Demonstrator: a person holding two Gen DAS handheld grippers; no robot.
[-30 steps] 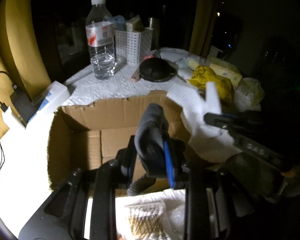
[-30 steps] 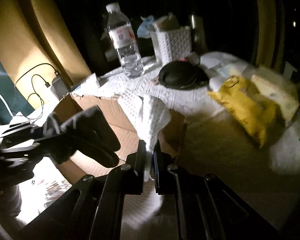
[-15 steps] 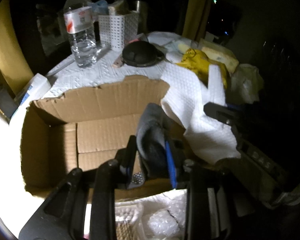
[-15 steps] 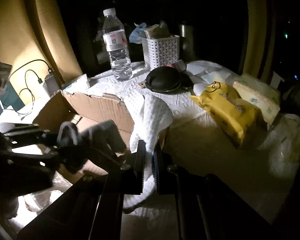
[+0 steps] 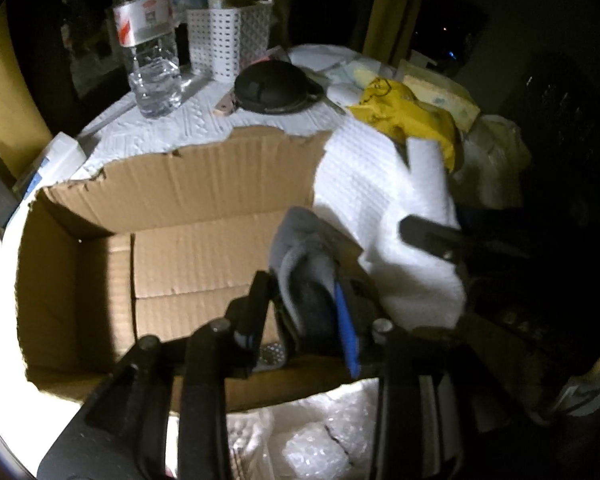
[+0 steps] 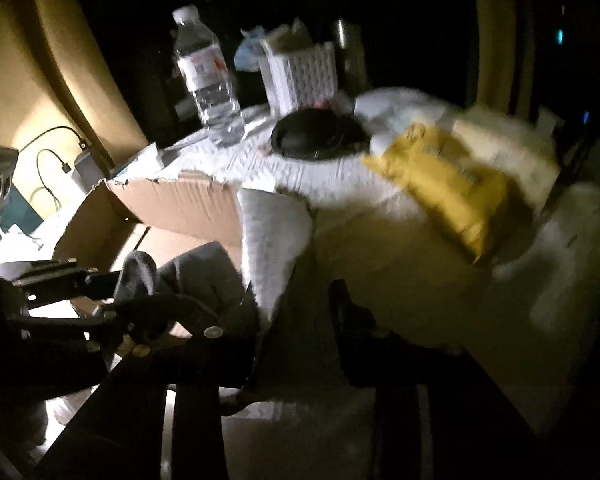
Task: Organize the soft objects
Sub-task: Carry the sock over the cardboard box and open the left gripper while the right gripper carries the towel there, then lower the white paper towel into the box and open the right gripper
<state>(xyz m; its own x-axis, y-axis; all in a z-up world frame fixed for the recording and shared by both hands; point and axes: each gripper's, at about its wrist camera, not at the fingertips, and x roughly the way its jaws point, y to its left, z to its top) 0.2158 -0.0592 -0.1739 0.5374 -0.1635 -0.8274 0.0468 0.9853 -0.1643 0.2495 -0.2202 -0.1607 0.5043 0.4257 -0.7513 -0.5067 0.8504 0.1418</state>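
Left wrist view, grey sock (image 5: 304, 276) between left gripper (image 5: 304, 312) jaws, just loosening, over cardboard box (image 5: 204, 184).

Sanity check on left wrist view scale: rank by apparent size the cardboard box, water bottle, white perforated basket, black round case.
Largest to smallest, as they appear:
1. cardboard box, by far
2. water bottle
3. white perforated basket and black round case: look alike, not ranked

The box is nearest the camera, which inflates it.

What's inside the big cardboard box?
The cardboard box shows bare brown walls and floor. A grey sock in the left hand-held gripper hangs over it, hiding the near right corner. A white towel drapes over its right wall.
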